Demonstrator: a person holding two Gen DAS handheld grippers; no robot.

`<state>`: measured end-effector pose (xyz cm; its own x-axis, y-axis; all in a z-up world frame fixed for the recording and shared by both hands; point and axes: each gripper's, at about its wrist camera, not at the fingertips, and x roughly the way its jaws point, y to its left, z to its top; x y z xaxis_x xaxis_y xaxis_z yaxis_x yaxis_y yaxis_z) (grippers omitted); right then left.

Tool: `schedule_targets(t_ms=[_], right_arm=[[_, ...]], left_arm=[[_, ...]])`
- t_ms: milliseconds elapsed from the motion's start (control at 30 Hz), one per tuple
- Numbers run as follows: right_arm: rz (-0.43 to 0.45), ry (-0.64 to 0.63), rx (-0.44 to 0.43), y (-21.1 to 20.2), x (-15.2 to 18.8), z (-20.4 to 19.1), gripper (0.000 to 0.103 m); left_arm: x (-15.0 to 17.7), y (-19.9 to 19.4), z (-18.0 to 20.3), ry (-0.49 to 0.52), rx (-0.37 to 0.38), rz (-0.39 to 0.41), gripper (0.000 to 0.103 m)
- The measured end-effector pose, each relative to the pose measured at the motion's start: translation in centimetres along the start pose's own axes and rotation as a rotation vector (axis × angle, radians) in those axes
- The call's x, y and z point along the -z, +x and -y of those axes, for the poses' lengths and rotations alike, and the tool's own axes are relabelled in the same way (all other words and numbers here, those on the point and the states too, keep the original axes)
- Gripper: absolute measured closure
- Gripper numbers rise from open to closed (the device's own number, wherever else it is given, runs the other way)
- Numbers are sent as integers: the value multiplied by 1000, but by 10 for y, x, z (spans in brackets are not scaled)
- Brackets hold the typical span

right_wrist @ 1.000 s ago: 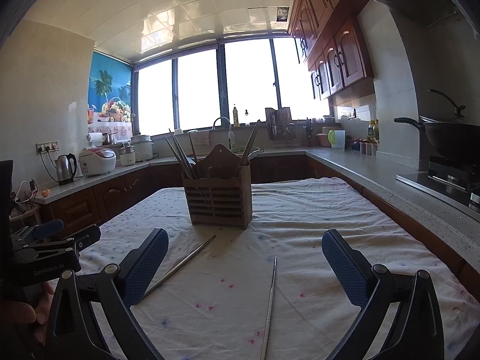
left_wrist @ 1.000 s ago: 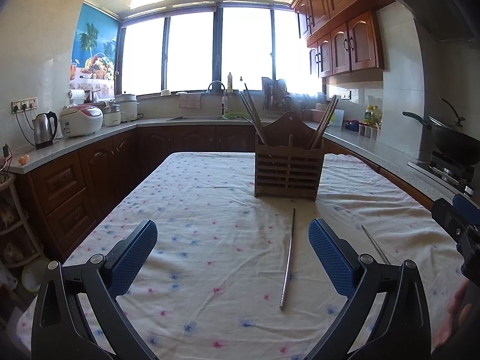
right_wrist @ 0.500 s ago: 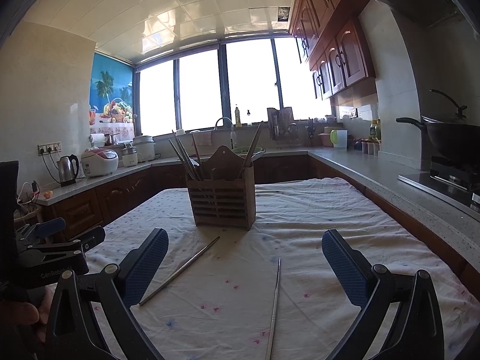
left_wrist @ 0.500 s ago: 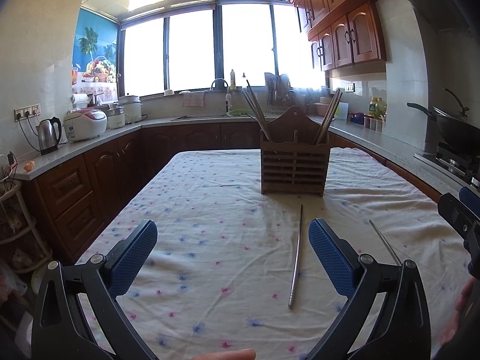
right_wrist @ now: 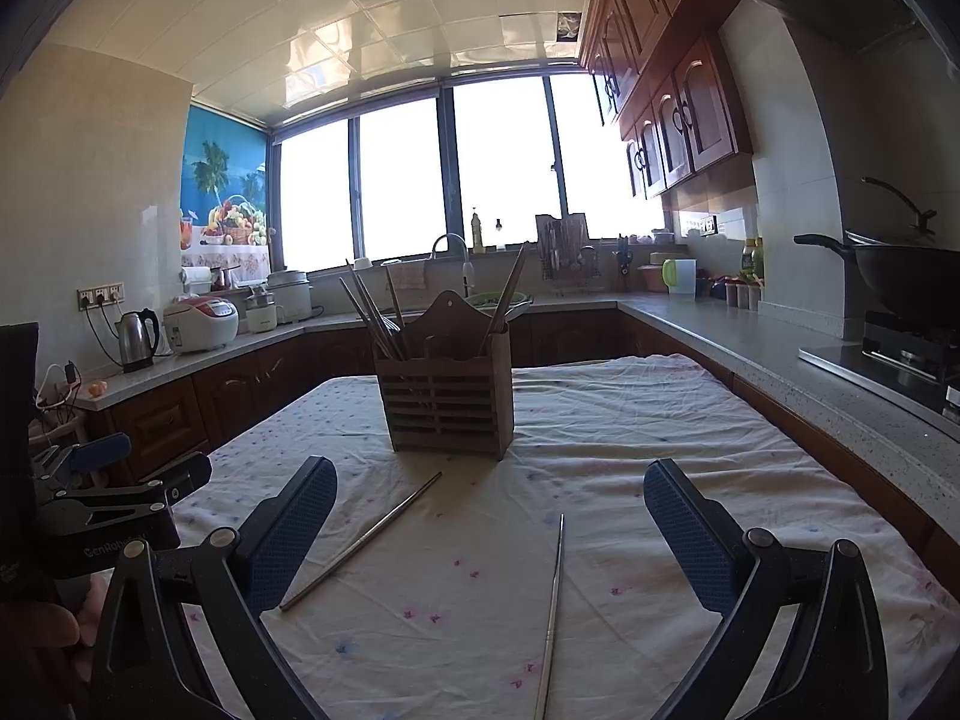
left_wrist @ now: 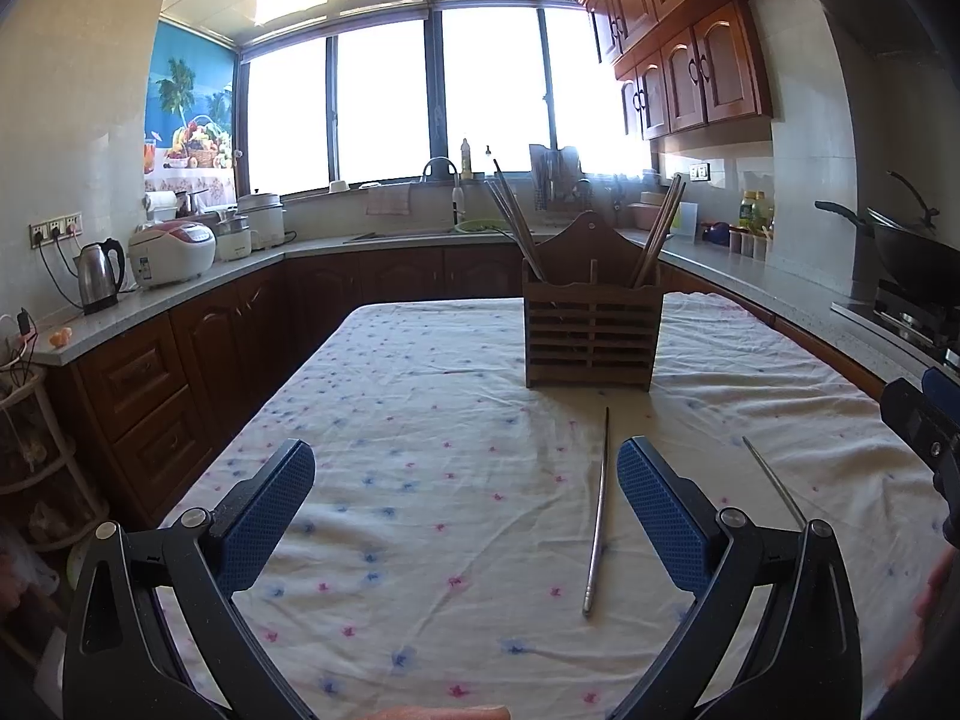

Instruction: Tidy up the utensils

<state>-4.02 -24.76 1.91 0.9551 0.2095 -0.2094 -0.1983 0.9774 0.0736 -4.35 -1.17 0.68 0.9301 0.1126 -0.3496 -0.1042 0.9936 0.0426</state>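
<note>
A wooden slatted utensil holder (left_wrist: 591, 333) stands mid-table with several chopsticks in both its left and right compartments; it also shows in the right wrist view (right_wrist: 447, 399). Two metal chopsticks lie loose on the cloth in front of it: one (left_wrist: 598, 510) just left of my left gripper's right finger, also in the right wrist view (right_wrist: 360, 542), the other (left_wrist: 774, 483) further right, also in the right wrist view (right_wrist: 553, 606). My left gripper (left_wrist: 465, 510) is open and empty above the cloth. My right gripper (right_wrist: 489, 528) is open and empty, with the second chopstick between its fingers.
The table has a white flowered cloth (left_wrist: 420, 450). Counters run around the room: kettle (left_wrist: 99, 276) and rice cooker (left_wrist: 174, 252) on the left, sink (left_wrist: 441, 228) at the back, wok on a stove (left_wrist: 912, 258) on the right.
Both grippers have drifted slightly, so the holder and chopsticks sit a little further right in both views. Both grippers stay open and the chopsticks have not moved.
</note>
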Motion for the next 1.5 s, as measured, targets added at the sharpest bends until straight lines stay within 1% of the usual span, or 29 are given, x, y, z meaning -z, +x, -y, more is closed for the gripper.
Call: schedule_targets(t_ms=[167,333,1500], right_arm=[[0,0,-1,0,0,0,0],[3,1,-3,-1,0,-2,0],[8,5,-16,-3,-4,-5,0]], left_arm=[[1,2,1,9,-1,-9,0],[2,1,2,19,-11,3,0],[0,1,1,17,-12,8,0]])
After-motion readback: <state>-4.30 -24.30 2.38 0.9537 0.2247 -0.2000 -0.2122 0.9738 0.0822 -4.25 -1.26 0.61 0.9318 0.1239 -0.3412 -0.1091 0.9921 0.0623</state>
